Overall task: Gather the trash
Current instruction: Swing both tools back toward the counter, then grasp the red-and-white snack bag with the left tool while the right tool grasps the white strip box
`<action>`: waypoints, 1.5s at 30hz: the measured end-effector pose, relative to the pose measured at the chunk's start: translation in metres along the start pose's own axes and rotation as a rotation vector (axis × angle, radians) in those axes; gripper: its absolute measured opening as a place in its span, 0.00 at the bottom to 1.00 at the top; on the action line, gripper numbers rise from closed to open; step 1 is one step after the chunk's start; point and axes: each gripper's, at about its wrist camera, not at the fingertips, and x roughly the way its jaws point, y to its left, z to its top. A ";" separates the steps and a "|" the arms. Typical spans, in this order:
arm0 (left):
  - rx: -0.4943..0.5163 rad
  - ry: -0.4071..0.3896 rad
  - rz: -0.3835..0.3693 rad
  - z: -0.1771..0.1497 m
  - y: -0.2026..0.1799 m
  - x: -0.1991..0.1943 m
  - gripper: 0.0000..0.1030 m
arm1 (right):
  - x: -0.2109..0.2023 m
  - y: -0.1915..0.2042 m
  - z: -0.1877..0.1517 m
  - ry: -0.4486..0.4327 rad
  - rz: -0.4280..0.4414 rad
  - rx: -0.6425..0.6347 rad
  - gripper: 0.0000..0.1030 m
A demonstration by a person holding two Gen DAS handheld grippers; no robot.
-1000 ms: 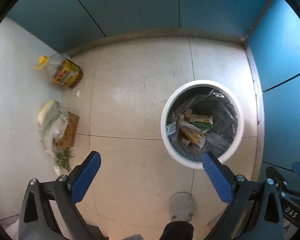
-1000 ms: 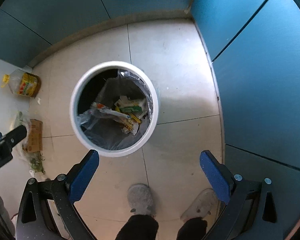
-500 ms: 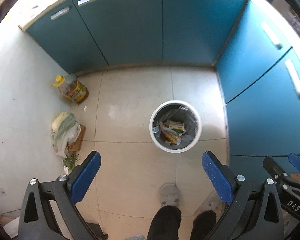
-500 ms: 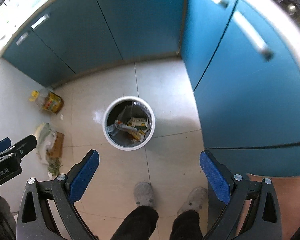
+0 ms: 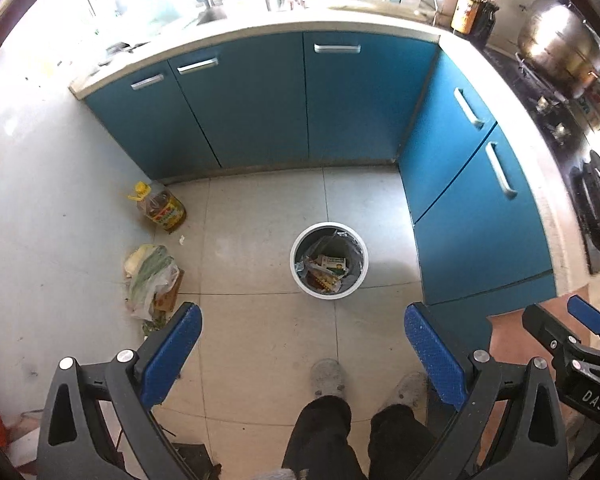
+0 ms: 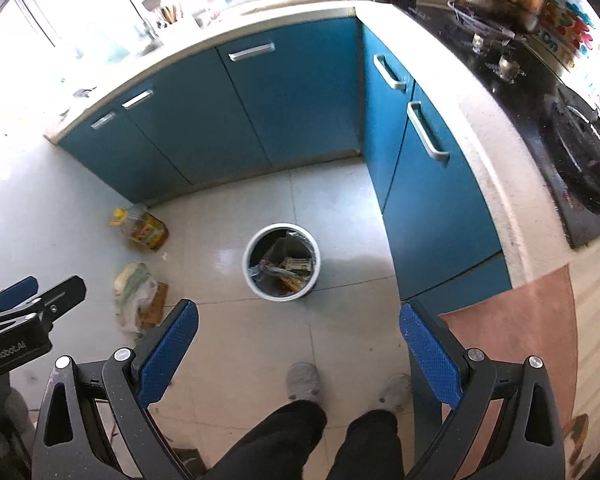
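A white round trash bin (image 5: 298, 276) with a grey liner stands on the tiled floor far below, holding wrappers and a small carton (image 5: 331, 263). It also shows in the right wrist view (image 6: 315, 272). My left gripper (image 5: 302, 354) is open and empty, held high above the floor. My right gripper (image 6: 298, 350) is open and empty too, at about the same height. The right gripper's tip shows in the left wrist view (image 5: 586, 318), and the left gripper's tip in the right wrist view (image 6: 20, 304).
An oil bottle (image 5: 160, 208) with a yellow cap and a plastic bag of greens (image 5: 150, 276) on a cardboard piece lie by the left wall. Blue cabinets (image 5: 300, 100) line the back and right. The person's feet (image 5: 327, 376) are below the grippers.
Both grippers have risen far above the bin, which now looks much smaller. The counter, the stove and the cabinets have come into view. Both stay open.
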 end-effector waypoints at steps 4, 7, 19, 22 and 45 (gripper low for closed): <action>0.001 -0.052 0.035 -0.002 -0.019 -0.034 1.00 | -0.035 -0.010 -0.008 -0.031 0.073 0.017 0.99; 0.022 -0.100 0.011 0.004 -0.046 -0.052 1.00 | -0.058 -0.036 -0.012 -0.060 0.115 0.092 0.99; 0.362 -0.105 -0.190 0.000 -0.315 -0.081 1.00 | -0.176 -0.300 -0.089 -0.246 -0.088 0.596 0.99; 0.453 -0.007 -0.256 -0.019 -0.406 -0.066 1.00 | -0.199 -0.388 -0.124 -0.226 -0.200 0.729 0.99; 0.594 0.271 -0.169 -0.106 -0.720 0.049 0.22 | -0.176 -0.756 -0.269 0.132 -0.627 0.905 0.99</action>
